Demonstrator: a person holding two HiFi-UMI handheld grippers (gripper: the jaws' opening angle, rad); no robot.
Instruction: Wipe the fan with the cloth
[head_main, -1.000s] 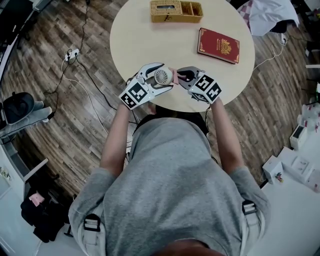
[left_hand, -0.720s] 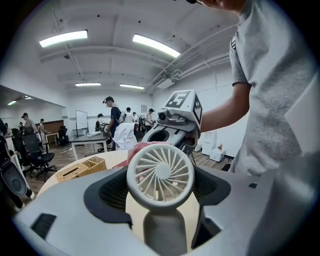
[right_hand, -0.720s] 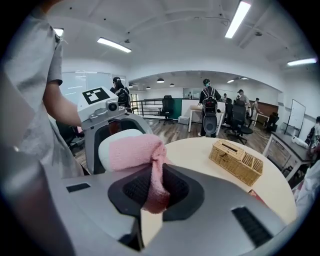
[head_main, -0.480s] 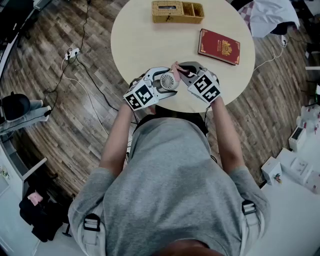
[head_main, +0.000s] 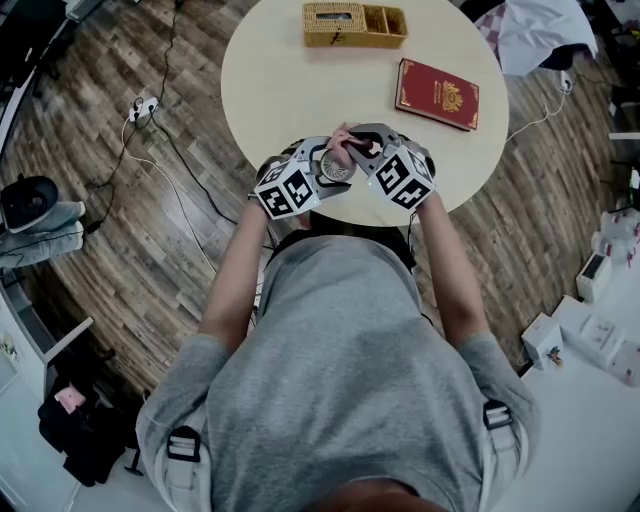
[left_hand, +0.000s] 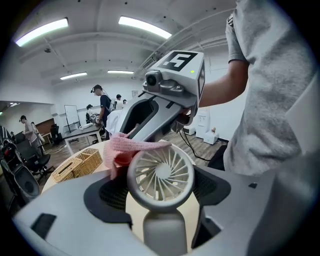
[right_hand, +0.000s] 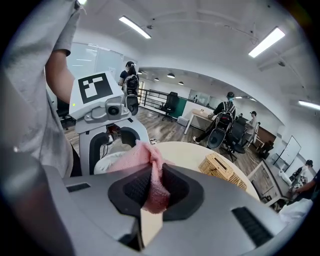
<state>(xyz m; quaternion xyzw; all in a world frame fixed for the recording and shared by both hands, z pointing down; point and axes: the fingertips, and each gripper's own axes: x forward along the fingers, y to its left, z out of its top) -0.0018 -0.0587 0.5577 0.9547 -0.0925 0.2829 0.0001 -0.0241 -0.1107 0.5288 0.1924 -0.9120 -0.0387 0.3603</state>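
In the head view, my left gripper (head_main: 330, 165) is shut on the handle of a small white handheld fan (head_main: 336, 168) above the near edge of the round table (head_main: 270, 80). In the left gripper view the fan (left_hand: 161, 175) faces the camera with its handle between the pads. A pink cloth (left_hand: 131, 148) is draped over the fan's upper left rim. My right gripper (right_hand: 156, 187) is shut on that cloth (right_hand: 154, 176) and meets the fan from the right (head_main: 356, 150). The fan's back (right_hand: 111, 161) shows just beyond the cloth.
A wicker basket (head_main: 354, 23) stands at the table's far edge and a red book (head_main: 437, 92) lies to the right. Cables and a plug (head_main: 145, 108) lie on the wooden floor to the left. Several people and desks show far off in the gripper views.
Both grippers have closed in on each other and rolled. The cloth, which was beside the fan, now lies over its rim. The left gripper has sunk slightly.
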